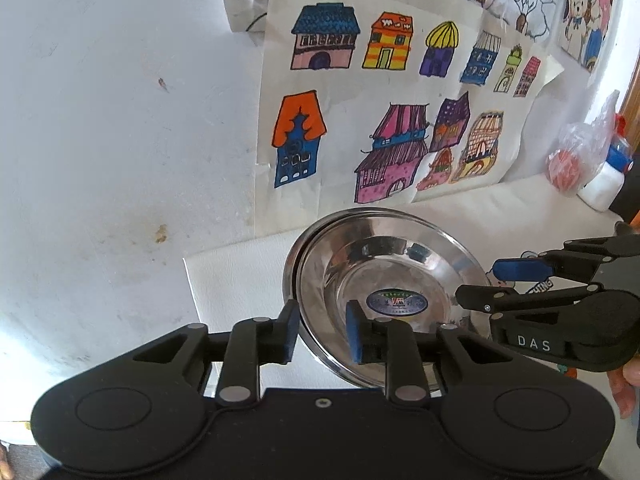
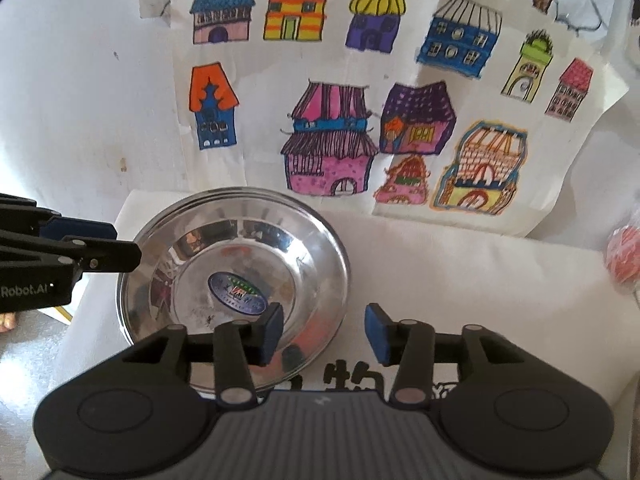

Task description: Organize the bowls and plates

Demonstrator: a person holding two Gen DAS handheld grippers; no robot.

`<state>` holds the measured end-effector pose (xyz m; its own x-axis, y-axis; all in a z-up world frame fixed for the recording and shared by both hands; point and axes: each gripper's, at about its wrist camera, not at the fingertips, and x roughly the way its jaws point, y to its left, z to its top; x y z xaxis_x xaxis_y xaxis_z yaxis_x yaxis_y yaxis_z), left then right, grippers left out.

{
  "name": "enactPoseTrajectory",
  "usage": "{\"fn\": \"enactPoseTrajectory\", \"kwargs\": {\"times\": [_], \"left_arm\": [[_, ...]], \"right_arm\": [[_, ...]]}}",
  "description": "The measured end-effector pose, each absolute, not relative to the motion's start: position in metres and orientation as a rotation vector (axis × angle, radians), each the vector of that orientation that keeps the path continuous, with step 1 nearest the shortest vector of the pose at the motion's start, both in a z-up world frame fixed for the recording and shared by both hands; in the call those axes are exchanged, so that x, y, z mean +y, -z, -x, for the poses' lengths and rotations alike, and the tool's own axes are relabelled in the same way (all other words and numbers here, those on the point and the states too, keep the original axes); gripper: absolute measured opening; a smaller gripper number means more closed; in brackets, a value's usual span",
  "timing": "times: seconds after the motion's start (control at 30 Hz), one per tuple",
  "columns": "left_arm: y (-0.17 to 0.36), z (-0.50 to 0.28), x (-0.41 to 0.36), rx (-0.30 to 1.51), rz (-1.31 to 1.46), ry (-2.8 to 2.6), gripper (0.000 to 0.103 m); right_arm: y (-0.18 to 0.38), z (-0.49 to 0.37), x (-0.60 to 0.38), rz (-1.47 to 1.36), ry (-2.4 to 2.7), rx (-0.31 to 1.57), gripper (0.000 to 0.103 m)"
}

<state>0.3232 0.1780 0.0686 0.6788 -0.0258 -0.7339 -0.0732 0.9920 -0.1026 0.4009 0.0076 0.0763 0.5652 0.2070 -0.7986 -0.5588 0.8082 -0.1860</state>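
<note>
A shiny steel plate [image 1: 384, 264] with a blue oval sticker [image 1: 397, 303] lies on a second steel plate, whose rim [image 1: 289, 268] shows at the left. My left gripper [image 1: 322, 332] is open. It straddles the near left rim, and its pads stand clear of the metal. In the right wrist view the same plate [image 2: 240, 248] sits left of centre. My right gripper [image 2: 324, 334] is also open, with the plate's right rim between its fingers and untouched. Each gripper shows in the other's view: the right one [image 1: 478, 282] at the plate's right edge, the left one [image 2: 126, 246] at its left edge.
The plates rest on a white mat [image 2: 440, 272] against a white wall hung with paper drawings of houses [image 2: 332, 140]. A plastic bag holding something red [image 1: 572, 160] and a white bottle [image 1: 604, 188] stand at the far right. A person's hand [image 1: 624, 392] shows at the right edge.
</note>
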Motion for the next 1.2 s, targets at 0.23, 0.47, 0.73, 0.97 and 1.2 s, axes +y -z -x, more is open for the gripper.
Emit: {"fn": "enactPoseTrajectory", "kwargs": {"times": [0.23,0.47,0.73,0.97,1.2], "left_arm": [[-0.077,-0.31,0.178,0.768,0.17,-0.018,0.049],[-0.09,-0.292,0.173,0.673,0.201,-0.022,0.074],[-0.102,-0.27,0.161,0.583,0.188,-0.02,0.094],[-0.108,-0.253,0.146,0.532,0.184,-0.001,0.101],[-0.107,-0.237,0.125,0.513,0.196,0.056,0.102]], "right_arm": [[-0.093,-0.386,-0.009,0.404,-0.477,0.754,0.078],[-0.117,-0.361,-0.03,0.35,-0.462,0.639,0.094],[-0.137,-0.327,-0.056,0.299,-0.432,0.528,0.103],[-0.146,-0.298,-0.08,0.227,-0.395,0.472,0.103],[-0.15,-0.251,-0.121,0.216,-0.367,0.435,0.103]]}}
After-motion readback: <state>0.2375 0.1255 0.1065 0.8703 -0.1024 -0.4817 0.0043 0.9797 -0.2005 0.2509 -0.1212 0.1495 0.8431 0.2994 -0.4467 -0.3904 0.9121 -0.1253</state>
